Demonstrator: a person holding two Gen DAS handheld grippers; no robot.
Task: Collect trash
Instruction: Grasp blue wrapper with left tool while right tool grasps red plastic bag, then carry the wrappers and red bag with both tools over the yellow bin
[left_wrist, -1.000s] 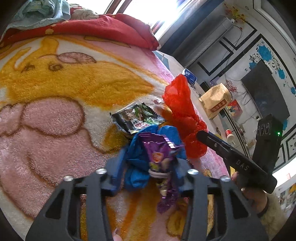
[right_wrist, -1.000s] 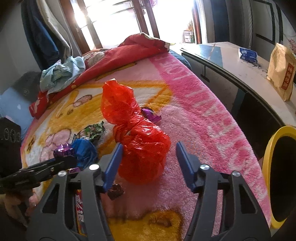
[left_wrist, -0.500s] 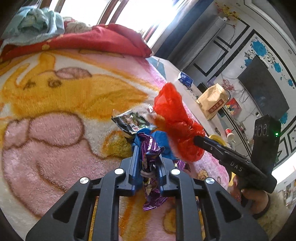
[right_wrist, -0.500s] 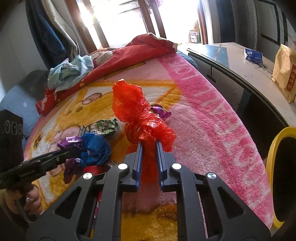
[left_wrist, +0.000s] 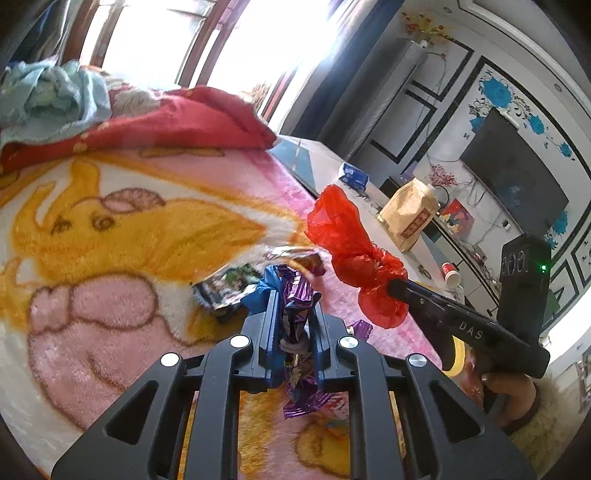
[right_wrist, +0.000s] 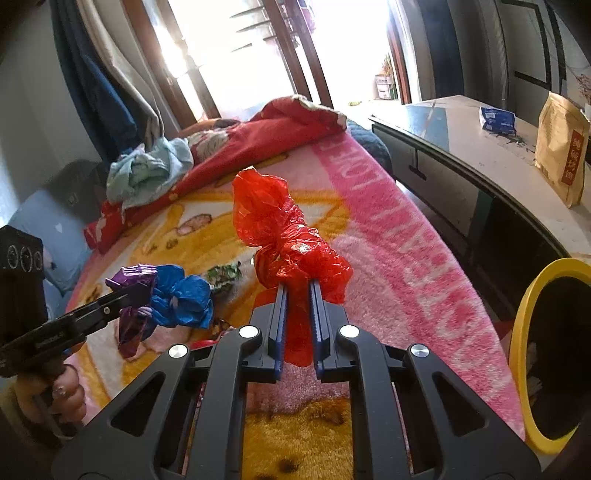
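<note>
**Both Claws Loaded: Wrappers in the Left, Red Bag in the Right**

Left claw (left_wrist: 293, 317): closed on a bundle of trash. A crinkled purple wrapper (left_wrist: 297, 332) is pinched between the two fingers; one end sticks out past the fingertips and the other hangs down behind them. A crumpled blue plastic bag (right_wrist: 181, 297) is gripped together with it and bulges out at the fingertips, to the left side of the claw in its own view. In the right wrist view the bundle is clear of the blanket (left_wrist: 110, 229).

Right claw (right_wrist: 297, 306): closed on a red plastic bag (right_wrist: 284, 240). The fingers clamp the bag near its lower part. The twisted upper part stands up ahead of the fingertips, and a loose tail hangs between the fingers toward the camera. In the left wrist view the bag is held above the blanket, to the right of the left claw.

Items ahead of the left claw, on the blanket:
- A green and black snack wrapper (left_wrist: 225, 291), just beyond and left of the fingertips.
- A small purple scrap (left_wrist: 360, 328), just right of the fingers.

Items to the right of the right claw:
- A black bin with a yellow rim (right_wrist: 521, 332), at the edge of the bed.
- A low cabinet (right_wrist: 461, 147) beyond the bin, carrying a brown paper pouch (right_wrist: 561, 147) and a blue packet (right_wrist: 496, 120).
</note>
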